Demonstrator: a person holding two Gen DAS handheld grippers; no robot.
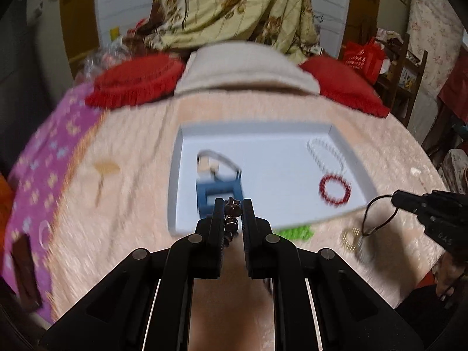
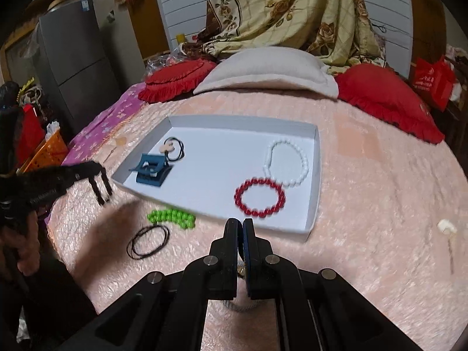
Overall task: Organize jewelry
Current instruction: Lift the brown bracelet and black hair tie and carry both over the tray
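A white tray [image 2: 311, 204] lies on the pink bed cover and holds a red bead bracelet [image 2: 259, 197], a white bead bracelet [image 2: 286, 163] and a blue stand with a black cord pendant [image 2: 152, 171]. My left gripper [image 1: 233, 204] is shut on a dark brown bead bracelet [image 1: 233, 210] just before the tray's near edge [image 1: 175, 228]. My right gripper [image 2: 242, 223] is shut on a dark cord necklace whose pendant [image 1: 362, 251] hangs below it, seen in the left wrist view. A green bead bracelet [image 2: 172, 218] and a black cord loop [image 2: 149, 241] lie on the cover near the tray.
Two red cushions [image 2: 175, 80] and a beige pillow [image 2: 269, 70] lie at the head of the bed. A purple blanket [image 1: 44, 161] covers the left side. A small white ornament [image 2: 446, 226] lies on the right. An orange basket [image 2: 46, 153] and a grey cabinet [image 2: 73, 67] stand to the left.
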